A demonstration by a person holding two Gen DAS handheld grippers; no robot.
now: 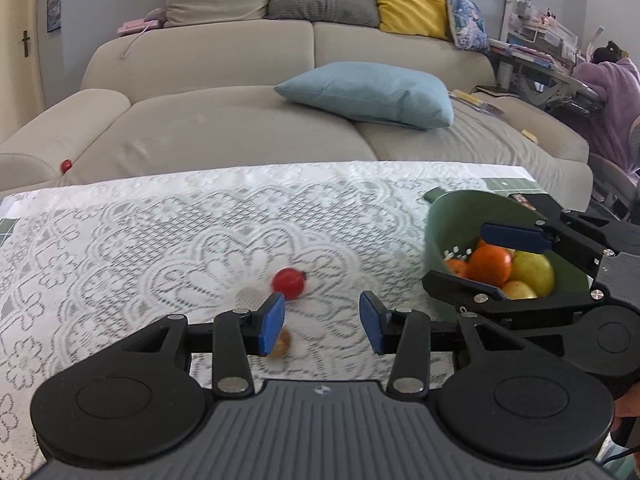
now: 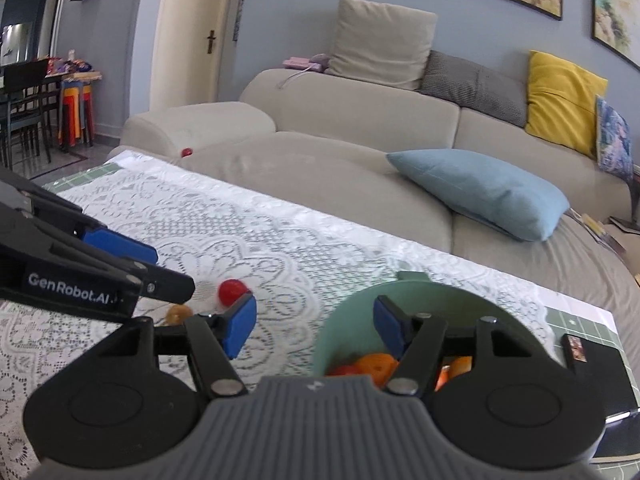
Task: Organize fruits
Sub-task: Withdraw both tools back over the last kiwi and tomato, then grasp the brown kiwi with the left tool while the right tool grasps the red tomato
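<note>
A small red fruit [image 1: 289, 282] lies on the lace tablecloth [image 1: 160, 248], just beyond my open left gripper [image 1: 322, 323]. A small tan fruit [image 1: 281, 343] sits under the left finger. A green bowl [image 1: 448, 216] at the right holds oranges and yellow-green fruit [image 1: 532, 272]. My right gripper [image 1: 496, 264] is open, its fingers over the bowl. In the right wrist view the right gripper [image 2: 314, 330] spans the bowl's rim [image 2: 436, 288]; the red fruit [image 2: 231, 291] and tan fruit [image 2: 179, 313] lie left, beside the left gripper [image 2: 132, 264].
A beige sofa [image 1: 240, 128] with a light blue cushion [image 1: 368, 94] runs behind the table. Another small red fruit [image 1: 66, 165] rests on the sofa arm. A dark flat object [image 2: 600, 368] lies at the table's right end. A person sits at a desk far right.
</note>
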